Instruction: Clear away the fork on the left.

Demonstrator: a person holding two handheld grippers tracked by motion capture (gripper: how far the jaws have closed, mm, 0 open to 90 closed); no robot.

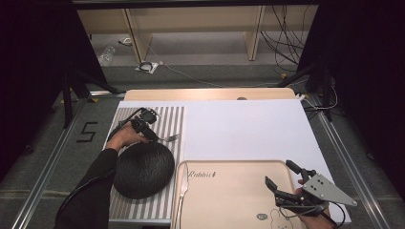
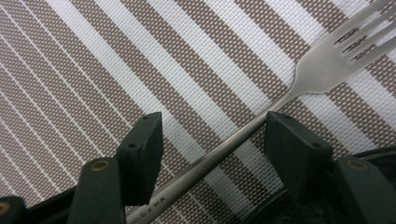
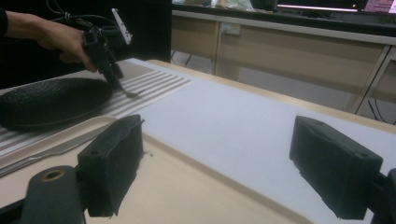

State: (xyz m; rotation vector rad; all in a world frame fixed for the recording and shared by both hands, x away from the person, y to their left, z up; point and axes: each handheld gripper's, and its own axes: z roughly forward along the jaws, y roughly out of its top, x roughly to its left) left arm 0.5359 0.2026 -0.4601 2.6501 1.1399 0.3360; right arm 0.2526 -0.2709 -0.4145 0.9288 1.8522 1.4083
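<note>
Your left gripper point(image 1: 149, 132) sits over the striped placemat point(image 1: 167, 119) at about ten o'clock on the table, just above the black plate point(image 1: 143, 169). In the left gripper view its jaws stand apart on either side of the fork point(image 2: 261, 123), whose handle runs diagonally between them, close against the right-hand jaw and clear of the left one; the tines point toward two o'clock in that view. The fork lies flat on the placemat, just beyond the plate's rim. Your right gripper point(image 1: 282, 183) hangs over the beige tray point(image 1: 229, 191) at about five o'clock, jaws spread wide with nothing between them. A knife point(image 1: 181, 195) lies along the tray's left edge.
</note>
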